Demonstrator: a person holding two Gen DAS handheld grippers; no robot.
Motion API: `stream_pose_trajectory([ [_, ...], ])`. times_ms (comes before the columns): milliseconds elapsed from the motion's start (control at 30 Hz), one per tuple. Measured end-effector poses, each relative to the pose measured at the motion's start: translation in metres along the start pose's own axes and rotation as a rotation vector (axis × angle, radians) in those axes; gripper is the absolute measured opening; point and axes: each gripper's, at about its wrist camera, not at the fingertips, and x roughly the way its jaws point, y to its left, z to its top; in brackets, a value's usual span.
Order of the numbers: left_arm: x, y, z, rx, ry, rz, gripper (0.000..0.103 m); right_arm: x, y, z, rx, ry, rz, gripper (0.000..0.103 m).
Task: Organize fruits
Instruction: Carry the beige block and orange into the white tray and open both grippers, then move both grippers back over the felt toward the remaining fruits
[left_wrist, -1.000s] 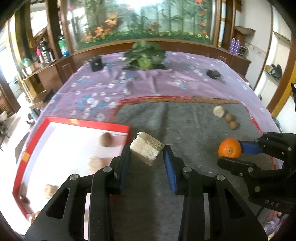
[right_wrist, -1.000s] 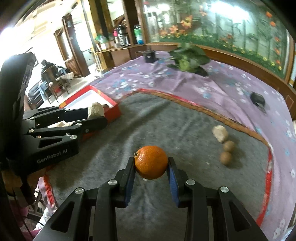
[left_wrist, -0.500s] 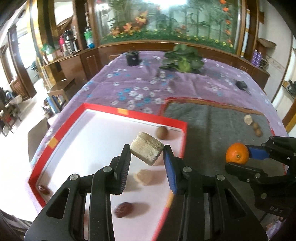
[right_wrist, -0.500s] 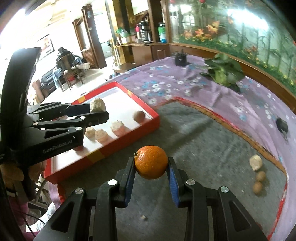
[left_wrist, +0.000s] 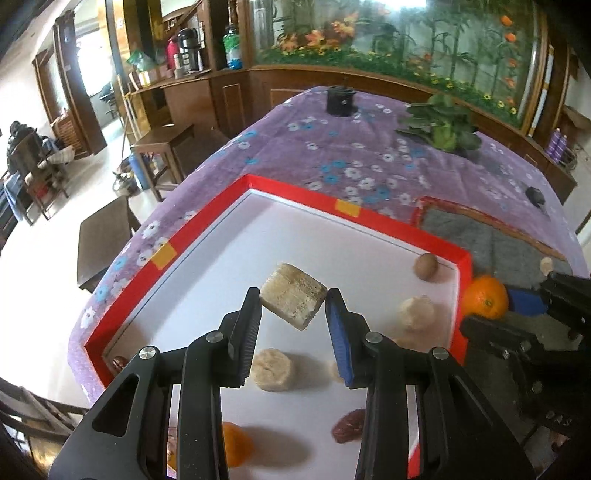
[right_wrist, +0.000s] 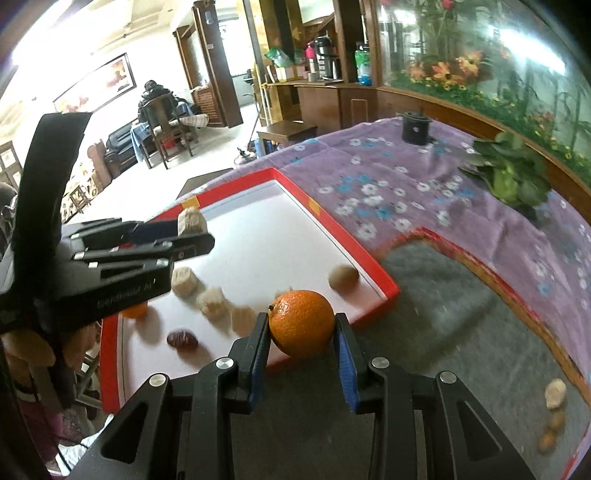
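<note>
My left gripper (left_wrist: 293, 306) is shut on a pale beige fruit chunk (left_wrist: 293, 301) and hangs over the white floor of the red-rimmed tray (left_wrist: 295, 190). In the right wrist view that same chunk (right_wrist: 191, 220) shows between the left gripper's fingers above the tray (right_wrist: 373, 260). My right gripper (right_wrist: 301, 325) is shut on an orange (right_wrist: 301, 322), just outside the tray's near right corner, over the grey mat (right_wrist: 461, 332). From the left wrist view the orange (left_wrist: 484, 297) sits right of the tray rim. Inside the tray lie a brown kiwi (left_wrist: 425, 266), several beige chunks (left_wrist: 271, 369), a red date (left_wrist: 349, 430) and a small orange (left_wrist: 234, 448).
On the grey mat at the far right remain a beige chunk (right_wrist: 556, 393) and two small brown fruits (right_wrist: 554, 421). A leafy plant (right_wrist: 511, 177) and a black cup (right_wrist: 415, 127) stand on the purple flowered cloth (right_wrist: 388, 177). The table edge drops off left of the tray.
Both grippers have swung left, still holding their fruit. The left one went from over the grey mat to over the tray; the right one went from mid-mat to the tray's corner.
</note>
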Motion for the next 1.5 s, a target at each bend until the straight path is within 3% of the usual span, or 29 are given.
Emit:
stream_pose_trajectory([
  [367, 0.02, 0.011, 0.006, -0.022, 0.038, 0.023, 0.035, 0.053, 0.003, 0.029, -0.005, 0.054, 0.028, 0.033],
  [733, 0.035, 0.012, 0.011, -0.052, 0.073, 0.048, 0.035, 0.07, -0.003, 0.027, 0.014, 0.098, 0.025, 0.033],
  [800, 0.037, 0.013, 0.01, -0.066, 0.082, 0.058, 0.035, 0.068, -0.005, 0.024, 0.032, 0.098, 0.044, 0.034],
  [867, 0.04, 0.014, 0.008, -0.066, 0.096, 0.072, 0.037, 0.063, -0.007, 0.022, 0.048, 0.085, 0.057, 0.046],
  [900, 0.041, 0.014, 0.008, -0.067, 0.1, 0.072, 0.038, 0.06, -0.008, 0.021, 0.05, 0.079, 0.057, 0.047],
  [1000, 0.037, 0.014, 0.007, -0.073, 0.088, 0.071, 0.047, 0.052, -0.007, 0.018, 0.05, 0.073, 0.054, 0.047],
  [1133, 0.025, 0.01, 0.008, -0.077, 0.061, 0.073, 0.047, 0.035, -0.007, 0.011, 0.061, 0.053, 0.055, 0.047],
  [1233, 0.016, 0.004, 0.008, -0.08, 0.042, 0.053, 0.061, 0.02, -0.009, 0.003, 0.067, 0.036, 0.049, 0.048],
  [1500, -0.005, -0.033, 0.01, -0.036, -0.001, 0.002, 0.061, -0.03, -0.026, -0.027, 0.119, -0.025, 0.031, 0.05],
])
